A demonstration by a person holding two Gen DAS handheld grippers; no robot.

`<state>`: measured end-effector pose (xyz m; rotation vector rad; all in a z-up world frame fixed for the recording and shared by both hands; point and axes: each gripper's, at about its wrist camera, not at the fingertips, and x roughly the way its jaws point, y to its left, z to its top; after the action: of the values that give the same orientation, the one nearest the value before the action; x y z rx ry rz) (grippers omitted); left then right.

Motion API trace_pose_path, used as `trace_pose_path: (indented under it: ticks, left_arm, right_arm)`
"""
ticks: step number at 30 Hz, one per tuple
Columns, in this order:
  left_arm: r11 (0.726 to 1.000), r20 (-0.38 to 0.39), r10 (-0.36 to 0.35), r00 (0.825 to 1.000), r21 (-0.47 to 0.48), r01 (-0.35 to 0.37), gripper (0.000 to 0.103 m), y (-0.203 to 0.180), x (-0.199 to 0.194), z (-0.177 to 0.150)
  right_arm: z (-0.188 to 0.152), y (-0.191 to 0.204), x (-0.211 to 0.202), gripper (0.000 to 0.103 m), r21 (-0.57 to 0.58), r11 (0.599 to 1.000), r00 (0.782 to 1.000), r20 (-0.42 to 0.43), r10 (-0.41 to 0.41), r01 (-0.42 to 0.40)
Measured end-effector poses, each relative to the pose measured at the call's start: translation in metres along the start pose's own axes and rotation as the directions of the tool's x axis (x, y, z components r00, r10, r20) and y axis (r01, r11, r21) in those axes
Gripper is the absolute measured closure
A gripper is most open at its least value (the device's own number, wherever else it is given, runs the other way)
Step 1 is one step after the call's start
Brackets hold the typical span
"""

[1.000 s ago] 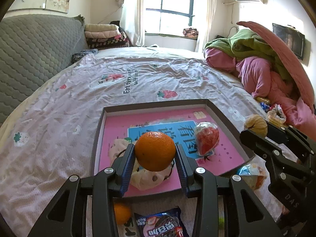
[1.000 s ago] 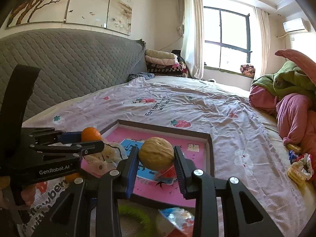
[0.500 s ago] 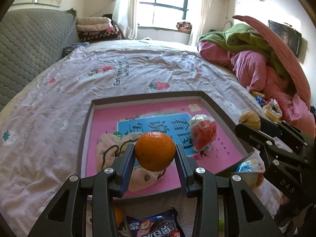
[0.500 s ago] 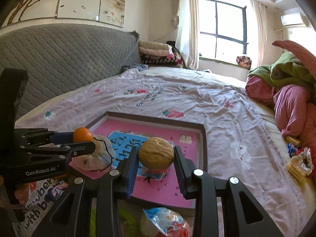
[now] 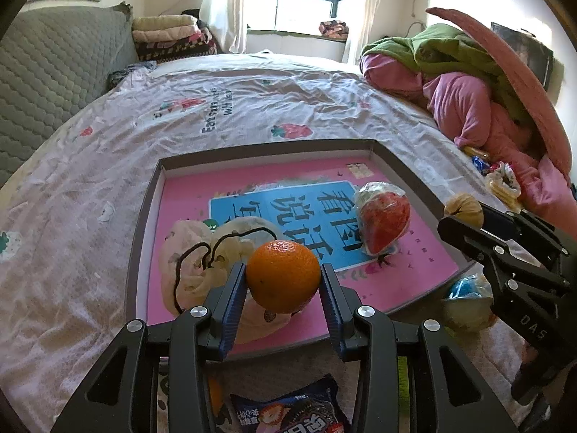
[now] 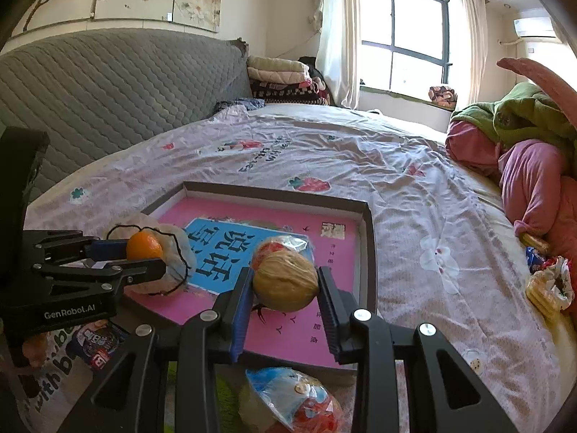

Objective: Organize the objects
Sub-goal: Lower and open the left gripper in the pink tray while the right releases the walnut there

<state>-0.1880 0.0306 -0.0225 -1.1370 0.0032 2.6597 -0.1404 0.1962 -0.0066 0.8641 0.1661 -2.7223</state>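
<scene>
Between the blue pads of the left gripper (image 5: 283, 281) sits a mandarin orange (image 5: 283, 276), pinched on both sides at a middling jaw width and carried clear of any surface. It hangs over the near left part of a shallow cardboard tray (image 5: 407, 176) with a pink printed floor, directly above a pale cloth pouch with a black drawstring (image 5: 194, 263) that lies inside the tray.

Right gripper (image 6: 285, 283): jaws somewhat narrower, closed on a walnut (image 6: 285, 281), also held in the air. It is over the near middle of the tray, in front of a clear-wrapped red snack (image 5: 384, 218) resting on the blue panel of the tray floor. From the left wrist view the walnut shows at the tray's right rim.

Outside the tray, on the strawberry-print bedsheet (image 5: 108, 166): a dark biscuit packet (image 5: 288, 411) by the near edge, a blue-and-clear wrapped item (image 6: 288, 397), and a second small orange fruit (image 5: 214, 395), partly hidden under the left gripper. More wrapped sweets (image 6: 548, 285) lie well apart to the right, near a heap of pink and green bedding (image 5: 468, 83).

Step in hand, by judgement: both fruits are in transport to the tray, placement not yet made. Collection looks early to midway, given the loose items left on the sheet.

Next move calls for lowering each gripper to a bare patch of pink floor before opening. The mandarin should be shifted off the pouch, or it may roll on release; the walnut needs a spot clear of the wrapped snack. Both items are round, so release low and gently.
</scene>
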Motion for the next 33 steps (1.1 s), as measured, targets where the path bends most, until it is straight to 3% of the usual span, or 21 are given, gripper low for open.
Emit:
trace_pose_path:
  ticks: [14,33]
  left_arm:
    - [1.0,-0.066,0.0,0.998,0.011,0.001,0.062,0.002,0.023,-0.001]
    - [1.0,-0.091,0.003,0.996,0.012,-0.001,0.061,0.004,0.032,-0.002]
  right_arm:
    - [-0.011,-0.007,0.026,0.068,0.019,1.0,0.993,-0.118,-0.002,0.004]
    - [-0.016,-0.005,0.041,0.068,0.022,1.0,0.984,-0.18,0.019,-0.015]
